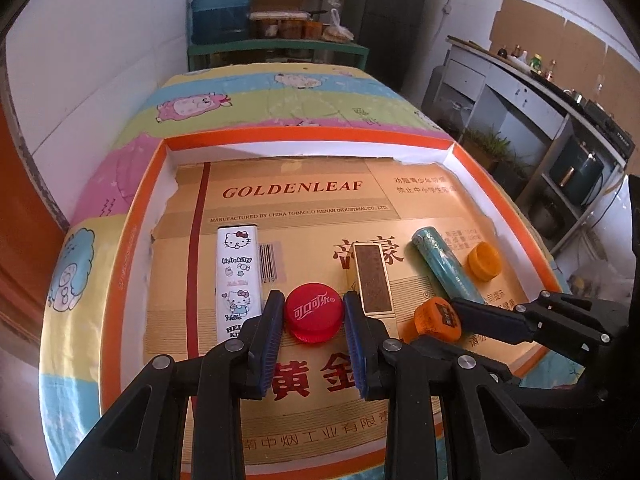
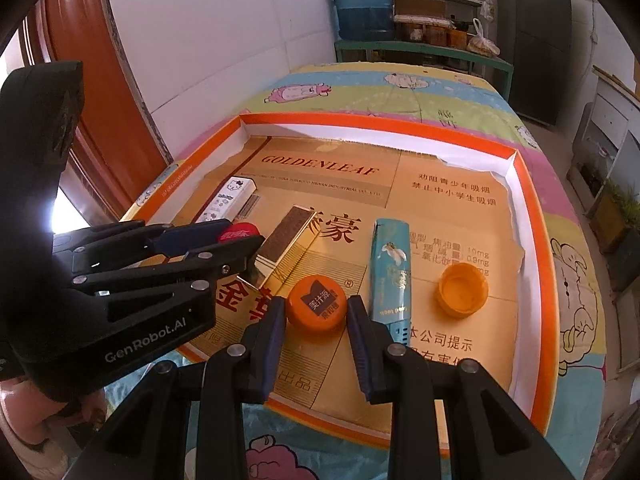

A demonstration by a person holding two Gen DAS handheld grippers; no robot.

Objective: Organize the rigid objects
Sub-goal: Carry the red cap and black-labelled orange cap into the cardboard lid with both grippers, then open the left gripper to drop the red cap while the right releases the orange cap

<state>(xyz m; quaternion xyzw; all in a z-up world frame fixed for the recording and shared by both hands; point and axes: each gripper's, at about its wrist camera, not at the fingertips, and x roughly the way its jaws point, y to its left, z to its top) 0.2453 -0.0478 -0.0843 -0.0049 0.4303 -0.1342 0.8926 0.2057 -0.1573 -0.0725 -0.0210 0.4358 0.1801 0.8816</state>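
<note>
My left gripper (image 1: pixel 314 314) pinches the red cap (image 1: pixel 314 314), my right gripper (image 2: pixel 316 307) the orange cap (image 2: pixel 316 307), both at 6 o'clock in the tray (image 2: pixel 532 280). I should keep both level.

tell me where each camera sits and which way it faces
Left wrist: on the left gripper, looking down past its fingers at the round red plastic bottle cap; right gripper at right.
Right wrist: on the right gripper, looking down at the round orange plastic cap; left gripper at left.
Shared: orange-rimmed cardboard tray, both caps.
</note>
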